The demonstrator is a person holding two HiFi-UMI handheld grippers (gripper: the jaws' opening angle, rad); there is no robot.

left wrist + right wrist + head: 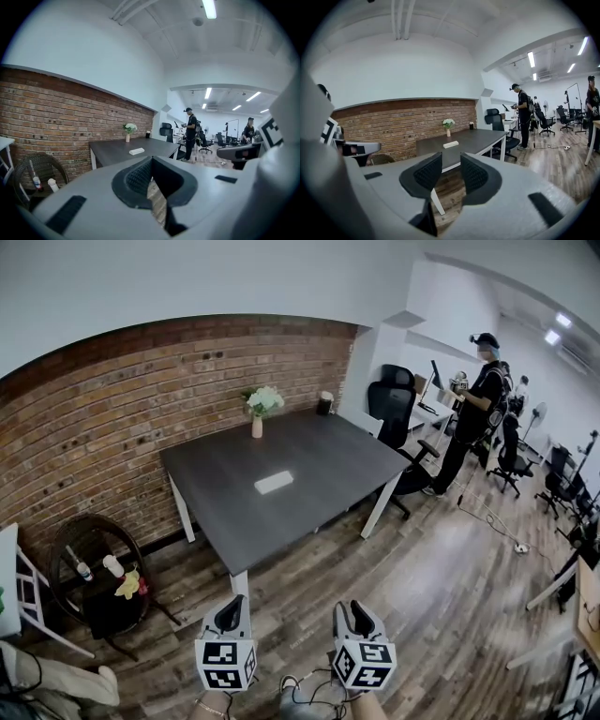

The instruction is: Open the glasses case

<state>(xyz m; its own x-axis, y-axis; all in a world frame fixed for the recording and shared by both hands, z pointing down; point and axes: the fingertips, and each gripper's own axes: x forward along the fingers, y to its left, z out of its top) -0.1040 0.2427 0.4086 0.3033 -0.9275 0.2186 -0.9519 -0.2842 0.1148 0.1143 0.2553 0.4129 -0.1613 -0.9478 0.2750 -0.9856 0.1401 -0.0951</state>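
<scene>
Held low, left gripper fingers together, right gripper fingers apart

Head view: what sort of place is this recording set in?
Probably an open-plan office: a dark table stands by a brick wall, with a black office chair just beyond it.

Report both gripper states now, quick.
Left gripper: closed, holding nothing.
Right gripper: open, holding nothing.
</scene>
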